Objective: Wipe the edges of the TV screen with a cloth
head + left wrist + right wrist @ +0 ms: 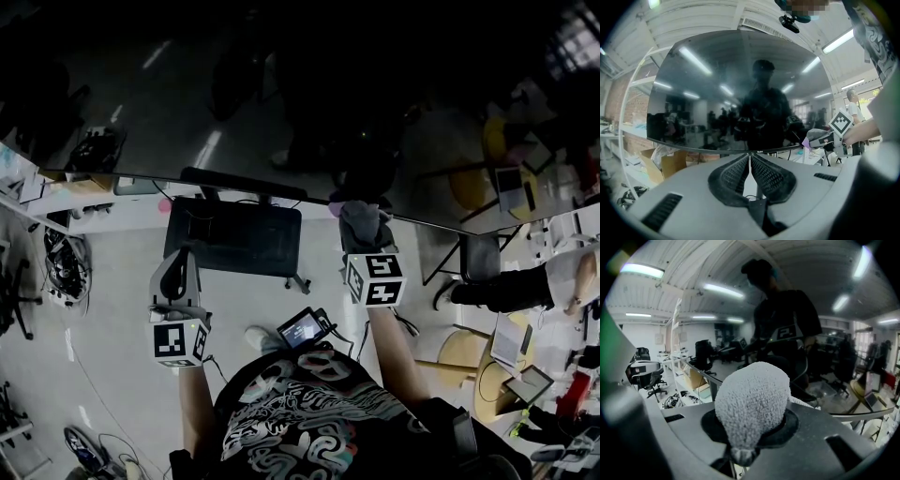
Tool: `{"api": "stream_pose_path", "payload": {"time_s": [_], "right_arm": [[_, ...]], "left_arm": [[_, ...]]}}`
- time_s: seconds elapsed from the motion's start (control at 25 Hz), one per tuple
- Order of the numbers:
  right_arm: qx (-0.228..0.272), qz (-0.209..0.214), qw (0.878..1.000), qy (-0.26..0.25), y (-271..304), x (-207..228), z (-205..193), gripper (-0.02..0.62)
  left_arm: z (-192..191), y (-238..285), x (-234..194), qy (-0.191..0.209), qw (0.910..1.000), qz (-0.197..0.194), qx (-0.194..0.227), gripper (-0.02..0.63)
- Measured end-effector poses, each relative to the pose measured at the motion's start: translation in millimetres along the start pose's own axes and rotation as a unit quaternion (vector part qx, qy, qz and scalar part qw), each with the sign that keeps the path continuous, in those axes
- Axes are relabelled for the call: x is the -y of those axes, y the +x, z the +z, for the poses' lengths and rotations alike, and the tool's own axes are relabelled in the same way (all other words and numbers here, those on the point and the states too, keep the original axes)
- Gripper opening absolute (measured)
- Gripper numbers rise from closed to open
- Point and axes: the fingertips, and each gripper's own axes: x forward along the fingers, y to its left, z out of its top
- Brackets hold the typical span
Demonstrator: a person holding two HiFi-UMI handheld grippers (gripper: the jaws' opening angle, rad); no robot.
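The big dark TV screen (281,94) fills the top of the head view, and its bottom edge (244,184) runs across the middle. My right gripper (362,214) is shut on a fuzzy grey cloth (362,225), which it holds at that bottom edge, right of centre. The cloth (752,399) bulges out between the right gripper's (752,423) jaws, in front of the screen (797,315). My left gripper (181,253) hangs below the edge at the left, shut and empty. Its jaws meet at the tips in the left gripper (749,158) view, facing the screen (740,89).
The TV's black stand base (234,236) sits on the floor under the screen. A small device with a lit display (305,328) hangs at my chest. Chairs and round tables (497,375) crowd the right, with a person's arm (511,286) there. Cables (66,267) lie at the left.
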Motion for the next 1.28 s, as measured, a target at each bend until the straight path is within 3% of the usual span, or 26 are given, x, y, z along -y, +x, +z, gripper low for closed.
{"api": "stream_pose_path", "payload": {"time_s": [1.28], "right_arm": [[0.002, 0.012, 1.000, -0.006, 27, -55, 13, 0.115]], "left_arm": [[-13, -33, -64, -0.012, 0.9993, 0.035, 0.009, 0.029]]}}
